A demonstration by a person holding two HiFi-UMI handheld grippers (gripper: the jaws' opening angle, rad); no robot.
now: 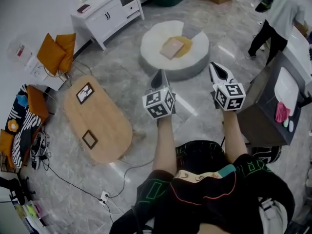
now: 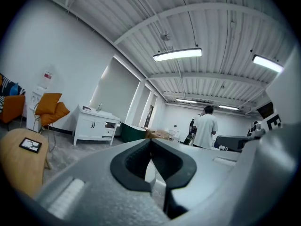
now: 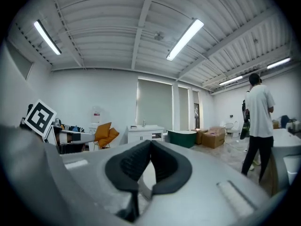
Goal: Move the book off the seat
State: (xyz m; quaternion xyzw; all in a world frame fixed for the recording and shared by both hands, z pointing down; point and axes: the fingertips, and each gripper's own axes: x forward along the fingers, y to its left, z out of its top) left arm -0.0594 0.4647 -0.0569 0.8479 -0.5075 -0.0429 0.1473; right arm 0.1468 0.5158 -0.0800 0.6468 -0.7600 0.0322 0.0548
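Note:
A pale pink book (image 1: pixel 172 48) lies on top of a round white seat (image 1: pixel 152 55), partly over a yellow pad (image 1: pixel 186 44). Both grippers are held out level in front of the person, short of the seat. The left gripper (image 1: pixel 159 75) is shut and empty, its tip just before the seat's near edge. To its right, the right gripper (image 1: pixel 218 69) is also shut and empty. In the left gripper view the jaws (image 2: pixel 151 141) meet with nothing between them, and the book is hidden. In the right gripper view the jaws (image 3: pixel 151 143) are likewise closed together.
An oval wooden table (image 1: pixel 108 130) with two picture frames stands to the left. A white cabinet (image 1: pixel 108 11) and orange chairs (image 1: pixel 58 50) line the far left wall. A grey counter (image 1: pixel 265 108) stands at the right, with a person (image 1: pixel 279 18) beyond it. Cables cross the floor (image 1: pixel 73 182).

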